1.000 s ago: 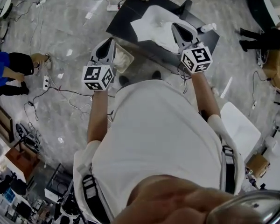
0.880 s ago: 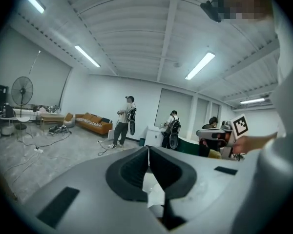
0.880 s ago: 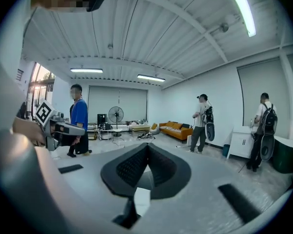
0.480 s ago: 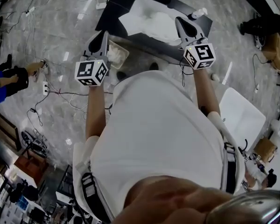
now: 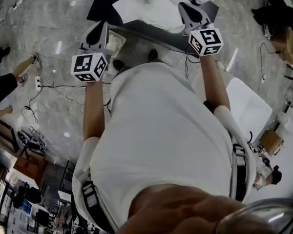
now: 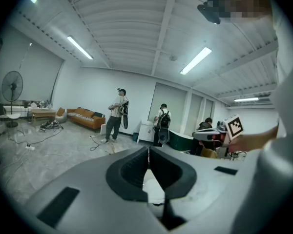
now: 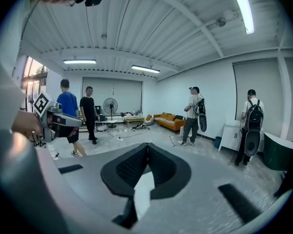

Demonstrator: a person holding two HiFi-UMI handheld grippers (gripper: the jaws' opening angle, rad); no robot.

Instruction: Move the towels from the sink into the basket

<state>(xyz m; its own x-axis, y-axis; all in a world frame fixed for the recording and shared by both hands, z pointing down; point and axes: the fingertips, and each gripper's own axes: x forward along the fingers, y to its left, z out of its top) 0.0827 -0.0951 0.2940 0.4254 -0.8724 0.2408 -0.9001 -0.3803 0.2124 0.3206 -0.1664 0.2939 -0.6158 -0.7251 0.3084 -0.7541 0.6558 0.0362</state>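
1. Left gripper (image 6: 149, 149): ribbed black pads pressed together, nothing between; the pale rectangular basket (image 5: 121, 37) sits just under its fingertips.
2. Right gripper (image 7: 147, 146): pads likewise closed, empty.
3. Crumpled white towels (image 5: 154, 9) fill the dark-rimmed sink (image 5: 101, 9), just left of the right fingertips.

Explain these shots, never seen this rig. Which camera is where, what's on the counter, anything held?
No robot: a person in a white shirt holds a two-jaw left gripper and right gripper; the marker cubes are part of them. The head view looks steeply down from the person's head. The two gripper views ride on the grippers and look along their jaws into the room. Ahead is a dark counter with a white sink holding a heap of white towels; a basket sits by the left gripper. Both pairs of jaws are together, holding nothing.
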